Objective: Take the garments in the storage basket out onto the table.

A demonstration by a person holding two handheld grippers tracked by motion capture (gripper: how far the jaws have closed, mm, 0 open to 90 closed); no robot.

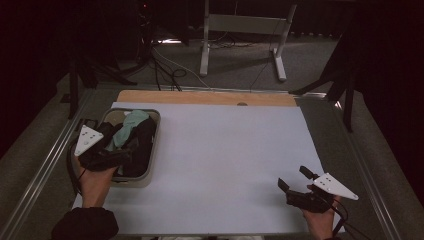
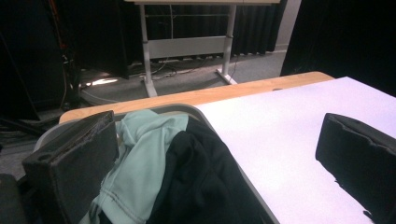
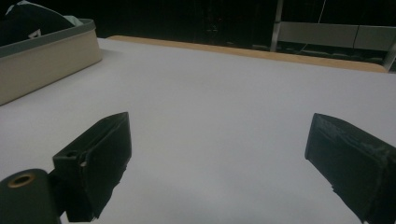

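Observation:
A beige bin point(image 1: 154, 131) stands on the left of the white table sheet point(image 1: 230, 160). In it lie a mint green garment point(image 1: 128, 127) and a black garment point(image 1: 144, 141). My left gripper point(image 1: 125, 152) hovers over the bin's near end, open. In the left gripper view its jaws stand wide apart around the mint garment point(image 2: 144, 158) and the black garment point(image 2: 201, 186), touching neither that I can see. My right gripper point(image 1: 294, 178) is open above bare sheet at the front right, with nothing between its jaws point(image 3: 219, 158).
A wooden strip point(image 1: 200, 97) runs along the table's far edge. Metal rails point(image 1: 45, 165) frame both sides. Beyond the table stand a white desk frame point(image 1: 240, 30) and floor cables point(image 1: 165, 67). The bin wall point(image 3: 42, 60) is far left of the right gripper.

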